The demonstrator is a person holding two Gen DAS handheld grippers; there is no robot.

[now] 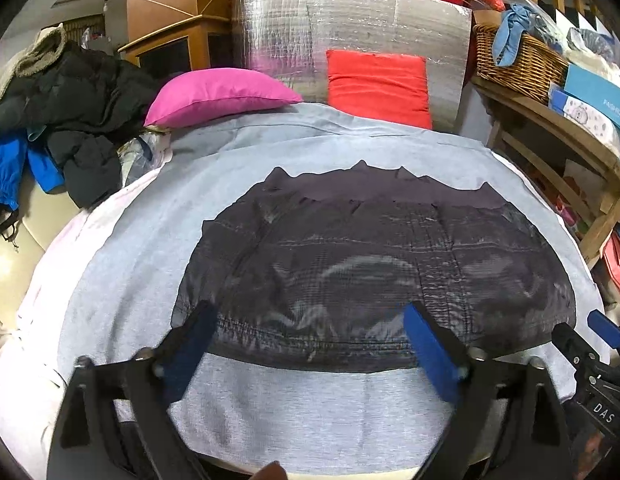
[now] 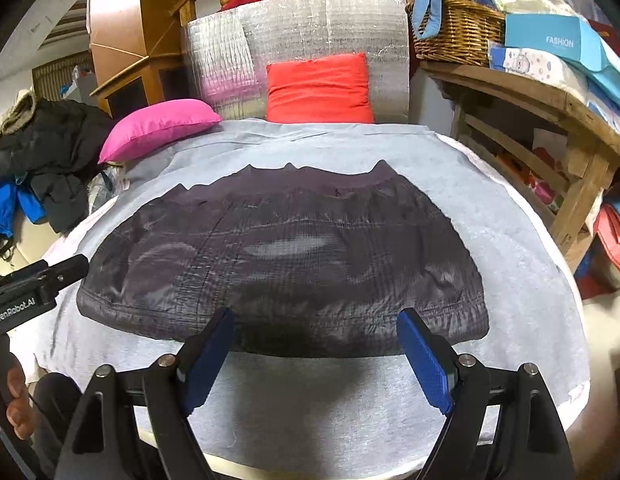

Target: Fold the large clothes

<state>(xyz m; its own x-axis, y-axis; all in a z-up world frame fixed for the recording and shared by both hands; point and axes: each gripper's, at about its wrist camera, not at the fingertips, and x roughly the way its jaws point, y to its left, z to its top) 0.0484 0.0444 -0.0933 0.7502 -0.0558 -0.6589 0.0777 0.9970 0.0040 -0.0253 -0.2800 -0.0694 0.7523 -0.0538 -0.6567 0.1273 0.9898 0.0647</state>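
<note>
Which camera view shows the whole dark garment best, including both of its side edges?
The right wrist view: the dark garment lies there complete, both side edges and the near hem visible on the grey sheet. In the left wrist view the garment fills the middle, but its right corner sits near the other gripper.

We see a cluttered home storeroom: cushions [image 1: 220, 94], a heap of coats [image 1: 66, 92], a basket [image 1: 517, 62], boxes [image 2: 557, 40] on wooden shelving [image 2: 549, 96].

One dark garment [image 2: 286, 268] on one grey sheet [image 2: 489, 240]; behind garment two cushions: pink [image 2: 158, 126], red [image 2: 319, 88]; one wicker basket [image 2: 455, 30].
</note>
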